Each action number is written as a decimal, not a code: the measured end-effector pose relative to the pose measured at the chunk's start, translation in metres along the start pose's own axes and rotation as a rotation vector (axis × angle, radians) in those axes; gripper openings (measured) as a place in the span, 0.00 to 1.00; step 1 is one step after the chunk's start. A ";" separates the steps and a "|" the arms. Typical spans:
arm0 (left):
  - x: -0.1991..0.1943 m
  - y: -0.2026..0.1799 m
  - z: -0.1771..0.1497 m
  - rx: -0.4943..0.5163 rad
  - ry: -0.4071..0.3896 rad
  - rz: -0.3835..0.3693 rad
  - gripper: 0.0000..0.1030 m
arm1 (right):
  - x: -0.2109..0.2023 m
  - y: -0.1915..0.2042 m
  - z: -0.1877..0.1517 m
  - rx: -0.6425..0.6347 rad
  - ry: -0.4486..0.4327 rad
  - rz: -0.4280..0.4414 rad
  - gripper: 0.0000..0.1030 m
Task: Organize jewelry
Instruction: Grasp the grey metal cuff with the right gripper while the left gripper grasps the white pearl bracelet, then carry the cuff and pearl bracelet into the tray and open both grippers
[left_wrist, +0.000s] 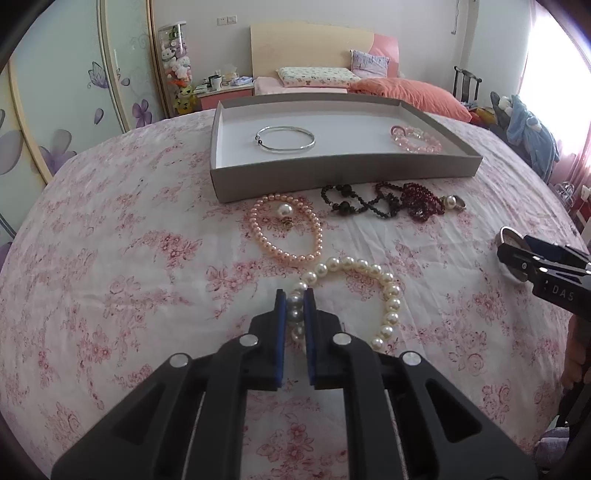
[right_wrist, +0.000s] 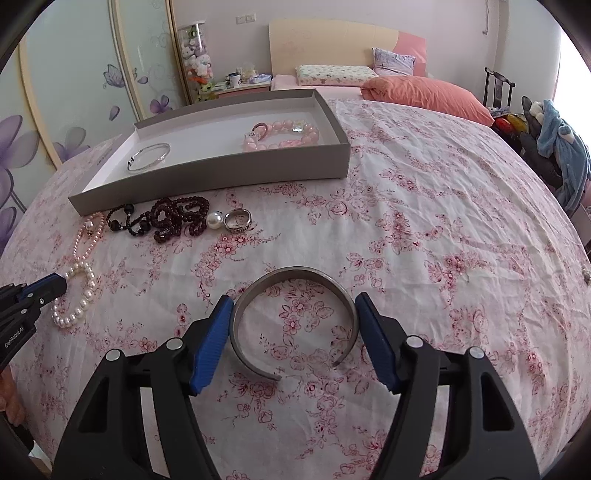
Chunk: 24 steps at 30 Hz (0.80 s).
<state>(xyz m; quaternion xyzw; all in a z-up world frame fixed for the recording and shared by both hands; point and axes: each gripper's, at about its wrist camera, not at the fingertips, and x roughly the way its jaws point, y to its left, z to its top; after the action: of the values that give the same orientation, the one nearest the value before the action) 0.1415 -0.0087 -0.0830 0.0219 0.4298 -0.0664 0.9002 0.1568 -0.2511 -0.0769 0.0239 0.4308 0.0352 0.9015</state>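
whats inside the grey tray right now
Inside the grey tray lie a thin silver bangle toward its left end and a pink bead bracelet toward its right end, apart from each other. The floor just behind the near wall is hidden.

Your white pearl bracelet (left_wrist: 369, 291) lay curled on the floral bed, pinched at one end; your open silver cuff (right_wrist: 293, 317) lay flat, gap toward you, beside the grey tray (left_wrist: 332, 173)
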 end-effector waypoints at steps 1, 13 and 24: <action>-0.002 0.001 0.001 -0.004 -0.008 -0.005 0.10 | -0.001 0.000 0.000 0.004 -0.006 0.003 0.65; -0.037 0.010 0.010 -0.065 -0.144 -0.093 0.10 | -0.017 0.009 0.002 0.004 -0.074 0.046 0.65; -0.061 0.009 0.014 -0.090 -0.226 -0.137 0.10 | -0.035 0.020 0.004 0.000 -0.165 0.076 0.65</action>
<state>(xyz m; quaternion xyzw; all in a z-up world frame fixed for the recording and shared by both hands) 0.1158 0.0055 -0.0267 -0.0557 0.3288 -0.1104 0.9363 0.1371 -0.2339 -0.0456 0.0428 0.3538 0.0672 0.9319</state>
